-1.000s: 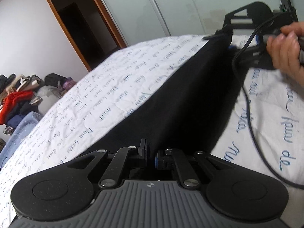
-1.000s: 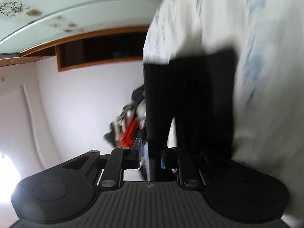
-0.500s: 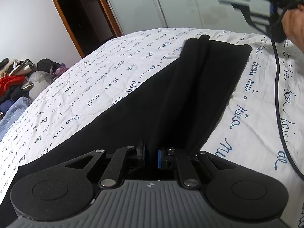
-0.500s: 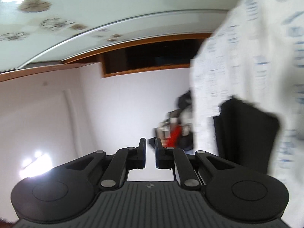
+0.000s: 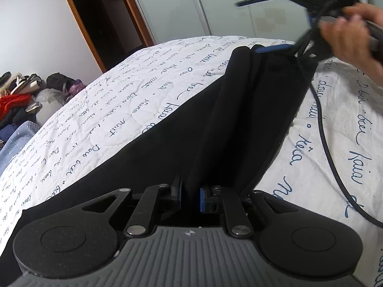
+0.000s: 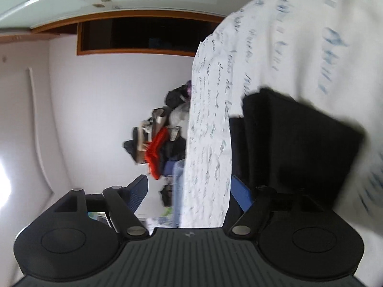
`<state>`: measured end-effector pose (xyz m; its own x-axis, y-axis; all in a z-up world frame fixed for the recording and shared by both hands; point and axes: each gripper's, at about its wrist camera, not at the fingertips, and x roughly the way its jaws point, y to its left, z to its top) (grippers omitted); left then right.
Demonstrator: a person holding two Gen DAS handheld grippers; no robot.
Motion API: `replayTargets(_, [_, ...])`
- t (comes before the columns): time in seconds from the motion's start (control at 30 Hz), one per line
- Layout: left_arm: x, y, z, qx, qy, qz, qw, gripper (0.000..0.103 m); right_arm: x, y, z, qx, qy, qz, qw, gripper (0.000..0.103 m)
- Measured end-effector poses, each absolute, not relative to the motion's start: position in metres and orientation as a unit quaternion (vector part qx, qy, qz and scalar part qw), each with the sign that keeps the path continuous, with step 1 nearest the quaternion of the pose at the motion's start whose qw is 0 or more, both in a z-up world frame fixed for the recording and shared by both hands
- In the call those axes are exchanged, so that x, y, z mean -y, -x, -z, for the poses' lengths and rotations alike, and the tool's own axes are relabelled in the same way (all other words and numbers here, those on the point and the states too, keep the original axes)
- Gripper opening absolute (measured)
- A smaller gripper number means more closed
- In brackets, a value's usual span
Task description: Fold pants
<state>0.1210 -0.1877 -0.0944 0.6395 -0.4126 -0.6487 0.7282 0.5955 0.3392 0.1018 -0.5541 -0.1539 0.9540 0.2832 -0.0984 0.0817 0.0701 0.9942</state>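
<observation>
While the left gripper (image 5: pixel 190 197) is clamped on a fold of the black pants (image 5: pixel 239 129) at their near end, the garment runs straight away from it across the white quilt (image 5: pixel 124 110) printed with blue script, its long axis pointing up toward the far edge of the bed. At that far end the right gripper (image 5: pixel 282 21) hangs in the air with one finger above the cloth and the other down at the pants' far corner, held by the person's hand (image 5: pixel 347 33). Its own camera shows the blue-padded fingers (image 6: pixel 241 195) spread wide apart, nothing between them, with the pants' far end (image 6: pixel 296 148) just ahead and to one side. So the right gripper is the nearer one to the free end, and, as I judge it, the coming move is a close on that far corner, then a carry back along the long axis toward the left gripper. The right view is blurred, so whether a pad touches the cloth cannot be told.
</observation>
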Motion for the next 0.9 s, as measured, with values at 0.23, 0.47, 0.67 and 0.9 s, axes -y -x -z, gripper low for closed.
replayTargets(0.23, [0.187, -0.123, 0.093, -0.263, -0.295, 0.336, 0.855, 0.022, 0.544, -0.133, 0.146, -0.242, -0.61, -0.012, 0.754, 0.075])
replayTargets(0.47, [0.184, -0.122, 0.094, -0.262, -0.294, 0.337, 0.855, 0.028, 0.535, -0.145, 0.156, -0.261, -0.579, 0.029, 0.772, 0.002])
replayTargets(0.67, [0.179, -0.116, 0.083, -0.252, -0.282, 0.353, 0.856, 0.03, 0.543, -0.094, 0.133, -0.178, -0.602, -0.005, 0.779, 0.002])
replayTargets(0.9, [0.183, -0.111, 0.091, -0.281, -0.269, 0.386, 0.837, 0.042, 0.561, -0.003, 0.169, -0.19, -0.639, 0.047, 0.743, 0.002])
